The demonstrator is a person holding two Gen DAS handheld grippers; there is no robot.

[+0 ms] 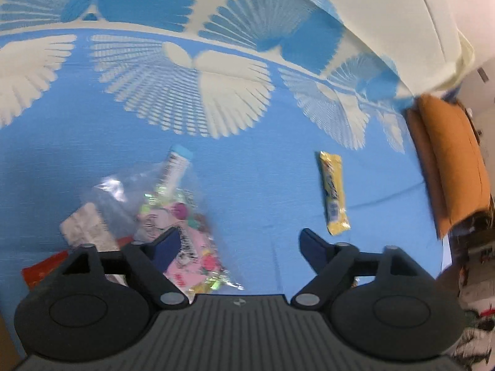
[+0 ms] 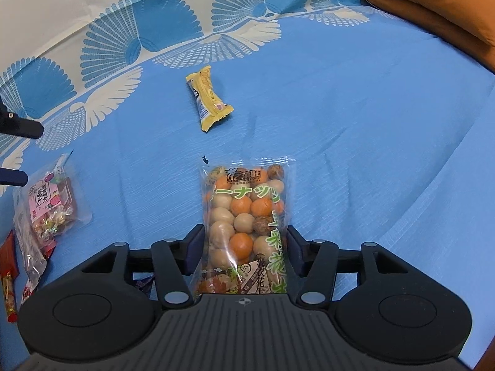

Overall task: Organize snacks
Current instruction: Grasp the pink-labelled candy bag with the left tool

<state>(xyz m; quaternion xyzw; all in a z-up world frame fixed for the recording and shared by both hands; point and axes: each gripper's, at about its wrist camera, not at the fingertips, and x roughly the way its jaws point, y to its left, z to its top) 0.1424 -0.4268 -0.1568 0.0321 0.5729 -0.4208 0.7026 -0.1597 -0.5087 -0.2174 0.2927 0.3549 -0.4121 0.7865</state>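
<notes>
Peanut bag point(image 2: 247, 225) lies flat on blue bedsheet point(image 2: 355, 154), long axis straight ahead along right gripper point(image 2: 244, 244); jaws flank it part-open, pads seemingly just off its sides. Yellow bar point(image 2: 208, 100) further ahead, slightly left. Left gripper point(image 1: 238, 247) wide open, empty, angled down; clear snack bag point(image 1: 173, 213) at its left finger.

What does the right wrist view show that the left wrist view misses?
Only the right wrist view shows the clear bag of orange and beige coated peanuts, lying between the right gripper fingers, whose pads seem just clear of its sides. Only the left wrist view shows the left gripper wide open with nothing between its fingers. Both show the yellow wrapped snack bar, the clear plastic bag of mixed sweets, the orange cushion and the blue fan-patterned sheet.
</notes>
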